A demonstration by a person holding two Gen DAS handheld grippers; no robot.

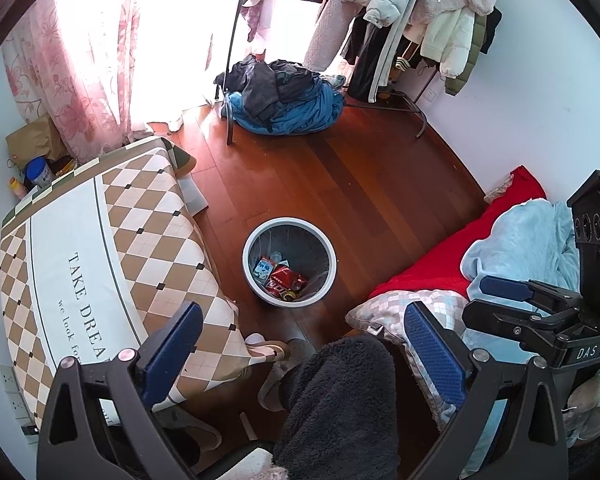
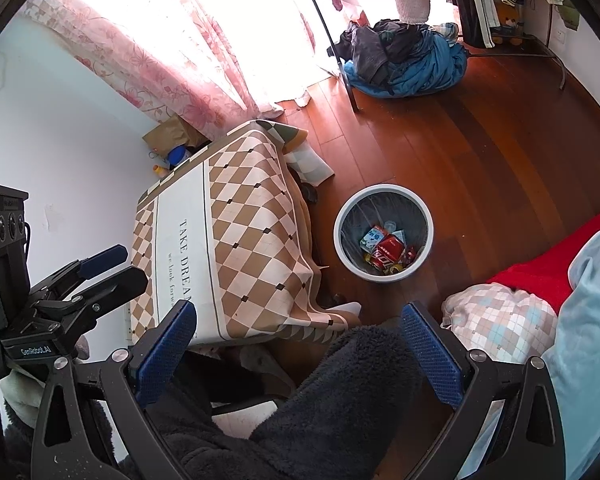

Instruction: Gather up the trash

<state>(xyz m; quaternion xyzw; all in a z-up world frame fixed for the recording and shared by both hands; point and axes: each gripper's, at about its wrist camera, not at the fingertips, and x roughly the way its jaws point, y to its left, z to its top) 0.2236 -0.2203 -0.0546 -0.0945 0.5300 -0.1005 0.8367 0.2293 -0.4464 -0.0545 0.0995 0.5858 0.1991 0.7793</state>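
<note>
A round white trash bin (image 1: 249,248) with a dark liner stands on the wooden floor between the table and the bed. It holds a red cola can (image 1: 286,276), a blue-and-white carton (image 1: 263,270) and other scraps. It also shows in the right wrist view (image 2: 430,232), with the can (image 2: 388,254) inside. My left gripper (image 1: 304,348) is open and empty, held high above the floor. My right gripper (image 2: 300,346) is open and empty; it shows at the right edge of the left wrist view (image 1: 512,300). The left gripper shows at the left of the right wrist view (image 2: 116,268).
A table with a checked cloth (image 1: 112,240) is at the left. A bed with red sheet (image 1: 440,264), light blue blanket and checked pillow is at the right. A clothes pile (image 1: 284,96) and a garment rack stand far back. My dark fleece-clad leg (image 1: 336,408) is below.
</note>
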